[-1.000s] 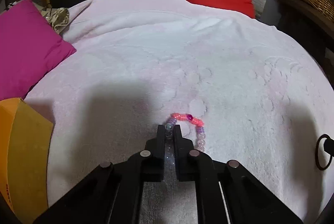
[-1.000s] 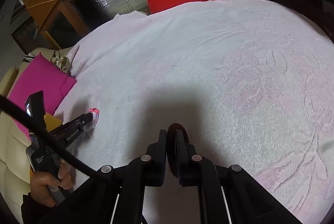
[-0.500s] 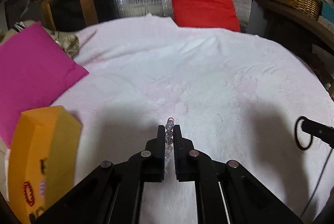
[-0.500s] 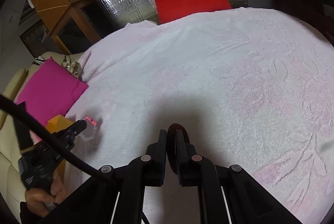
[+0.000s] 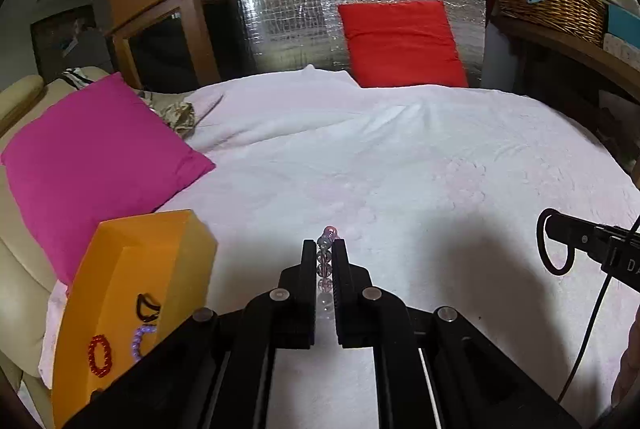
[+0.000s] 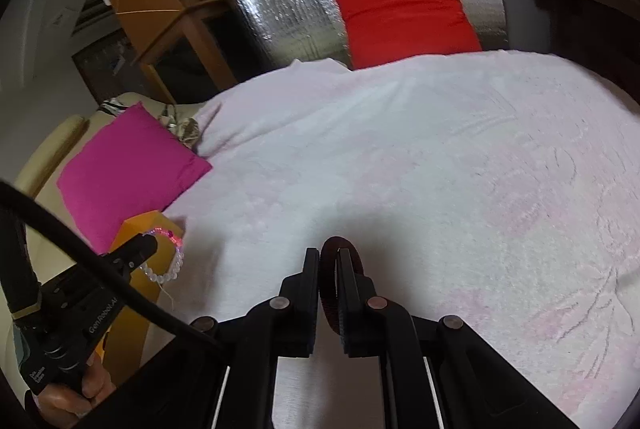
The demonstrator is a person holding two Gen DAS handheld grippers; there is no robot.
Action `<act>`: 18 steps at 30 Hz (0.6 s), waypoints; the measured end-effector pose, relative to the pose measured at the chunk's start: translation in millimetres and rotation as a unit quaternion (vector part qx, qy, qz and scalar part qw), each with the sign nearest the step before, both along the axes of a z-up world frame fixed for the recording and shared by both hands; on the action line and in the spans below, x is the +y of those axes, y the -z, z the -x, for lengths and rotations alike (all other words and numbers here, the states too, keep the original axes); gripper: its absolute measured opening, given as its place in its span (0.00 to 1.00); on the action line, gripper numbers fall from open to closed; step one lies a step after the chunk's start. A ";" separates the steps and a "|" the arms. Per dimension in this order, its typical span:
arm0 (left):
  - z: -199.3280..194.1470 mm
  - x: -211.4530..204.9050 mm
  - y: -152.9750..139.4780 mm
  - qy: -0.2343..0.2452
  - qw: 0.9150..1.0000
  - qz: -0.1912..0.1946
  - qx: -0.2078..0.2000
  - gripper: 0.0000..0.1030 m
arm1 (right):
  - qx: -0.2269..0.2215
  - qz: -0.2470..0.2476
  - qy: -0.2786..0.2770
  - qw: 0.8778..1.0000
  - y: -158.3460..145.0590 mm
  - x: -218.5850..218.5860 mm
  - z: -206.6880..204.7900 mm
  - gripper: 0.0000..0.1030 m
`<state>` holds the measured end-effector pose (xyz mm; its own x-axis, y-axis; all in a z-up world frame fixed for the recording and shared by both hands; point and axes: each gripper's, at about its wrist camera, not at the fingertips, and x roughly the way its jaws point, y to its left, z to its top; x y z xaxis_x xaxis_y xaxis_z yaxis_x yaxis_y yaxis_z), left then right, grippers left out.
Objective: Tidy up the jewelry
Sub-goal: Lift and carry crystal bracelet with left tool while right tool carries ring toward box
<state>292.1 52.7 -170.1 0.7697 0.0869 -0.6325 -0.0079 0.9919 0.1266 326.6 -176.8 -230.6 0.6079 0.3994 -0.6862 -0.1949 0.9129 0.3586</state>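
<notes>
My left gripper (image 5: 324, 249) is shut on a pink and clear beaded bracelet (image 5: 325, 261), held above the pale blanket; in the right wrist view the bracelet (image 6: 170, 257) hangs from that gripper (image 6: 150, 247) beside the orange box. My right gripper (image 6: 328, 259) is shut on a dark ring bracelet (image 6: 340, 243); it also shows in the left wrist view (image 5: 554, 247) at the right. An open orange box (image 5: 132, 293) at the lower left holds a red bead bracelet (image 5: 100, 355), a purple one (image 5: 140, 339) and a dark one (image 5: 147, 305).
A pale pink blanket (image 5: 400, 157) covers the bed. A magenta cushion (image 5: 92, 157) lies at the left, a red cushion (image 5: 400, 43) against a silver foil panel (image 5: 304, 1) at the back. A wicker basket (image 5: 548, 1) sits on a shelf at the right.
My left gripper has lifted the beaded bracelet off the blanket and swung left towards the orange box. My right gripper has risen with the dark ring.
</notes>
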 end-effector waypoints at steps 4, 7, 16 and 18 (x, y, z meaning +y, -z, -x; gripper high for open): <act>2.1 3.9 -0.3 -0.006 1.000 -0.001 -0.001 0.07 | -0.011 -0.001 -0.014 1.000 -4.1 8.9 2.7 0.09; 1.0 5.8 2.4 -0.010 1.000 0.002 0.007 0.07 | -0.018 -0.004 -0.023 1.000 -6.9 12.9 5.7 0.09; -2.0 3.5 7.4 -0.009 1.000 -0.002 0.014 0.07 | -0.012 -0.014 -0.031 0.999 -4.0 9.7 4.4 0.09; -2.8 2.7 7.5 -0.009 1.000 -0.004 0.014 0.07 | -0.012 -0.012 -0.031 0.999 -3.0 7.2 3.8 0.09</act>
<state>294.9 55.4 -177.7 0.7494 0.1061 -0.6535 -0.0226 0.9906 0.1350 322.7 -169.6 -227.7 0.5978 0.4518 -0.6622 -0.2588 0.8906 0.3741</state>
